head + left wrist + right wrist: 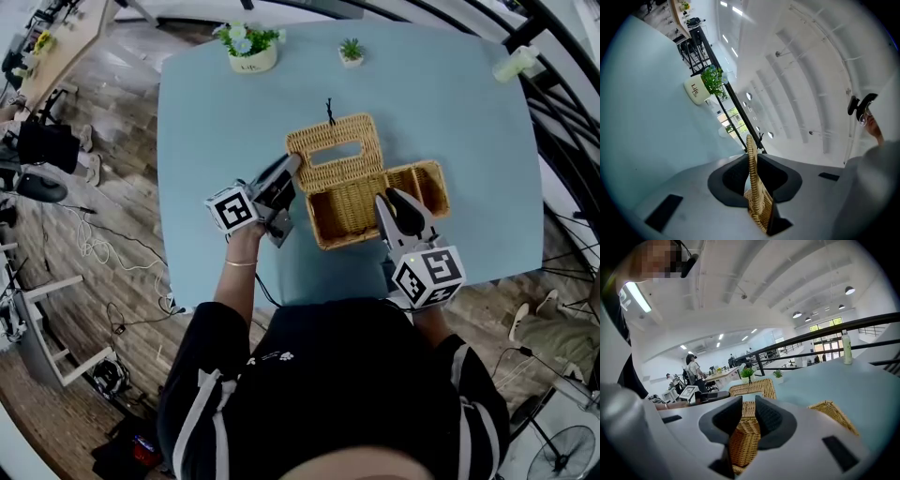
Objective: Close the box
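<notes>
wicker box (345, 220) x1, 2 lids (422, 185) open; left tool (294, 163) clamped on 1 lid (328, 131), right tool (385, 199) clamped on box wall.

One surface (450, 112) carried one box (349, 208) with two open flaps, a slotted flap (336, 150) and a plain flap (419, 184). Two plants stood there, a large plant (249, 47) and a small plant (352, 52), with one bottle (517, 64). There were two grippers: the left gripper (291, 167) and the right gripper (384, 199).
</notes>
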`<state>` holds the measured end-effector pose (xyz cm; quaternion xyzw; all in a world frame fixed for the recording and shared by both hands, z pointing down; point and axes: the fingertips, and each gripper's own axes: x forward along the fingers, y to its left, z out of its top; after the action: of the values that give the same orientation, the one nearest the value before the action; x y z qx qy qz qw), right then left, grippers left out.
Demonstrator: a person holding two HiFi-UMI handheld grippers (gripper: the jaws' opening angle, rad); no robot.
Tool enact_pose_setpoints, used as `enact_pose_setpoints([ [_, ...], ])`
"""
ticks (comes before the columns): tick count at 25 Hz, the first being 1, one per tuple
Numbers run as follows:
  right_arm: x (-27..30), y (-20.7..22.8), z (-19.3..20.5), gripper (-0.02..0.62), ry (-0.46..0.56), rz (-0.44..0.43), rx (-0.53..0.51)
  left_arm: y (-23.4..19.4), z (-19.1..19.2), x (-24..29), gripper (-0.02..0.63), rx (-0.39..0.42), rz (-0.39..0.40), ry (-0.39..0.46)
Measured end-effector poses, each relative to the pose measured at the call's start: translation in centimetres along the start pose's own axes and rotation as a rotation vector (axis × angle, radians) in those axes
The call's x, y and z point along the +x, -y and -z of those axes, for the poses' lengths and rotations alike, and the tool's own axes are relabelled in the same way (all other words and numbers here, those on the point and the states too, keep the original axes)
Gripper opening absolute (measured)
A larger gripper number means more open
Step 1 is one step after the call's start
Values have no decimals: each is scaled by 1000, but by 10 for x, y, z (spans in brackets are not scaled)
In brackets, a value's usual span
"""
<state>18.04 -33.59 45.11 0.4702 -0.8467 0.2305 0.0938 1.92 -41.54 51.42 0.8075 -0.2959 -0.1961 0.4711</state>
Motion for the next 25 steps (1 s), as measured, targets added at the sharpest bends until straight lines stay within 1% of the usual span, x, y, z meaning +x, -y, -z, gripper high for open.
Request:
enact_pose_setpoints([
  [4,1,-4,-10,84,25,-4,-20,13,-3,-2,58,105,25,-14],
  [9,16,-11,-31,84,54,-26,-79,23,-1,-3,58,181,52,-24],
  [12,35,-18,-49,91,60,-41,-127,27,-1,-3,58,198,73,-27],
  [14,49,-26,-60,91,62,-44,-178,29,-2,-4,57,206,89,-28],
  [17,70,-33,-64,95,36,-39,-250,34,0,-6,57,220,109,-29],
  [20,83,-32,-65,95,27,-12,-277,37,1,-6,55,230,125,-33],
  [25,96,-29,-65,95,21,26,-286,42,1,-8,55,262,153,-39],
])
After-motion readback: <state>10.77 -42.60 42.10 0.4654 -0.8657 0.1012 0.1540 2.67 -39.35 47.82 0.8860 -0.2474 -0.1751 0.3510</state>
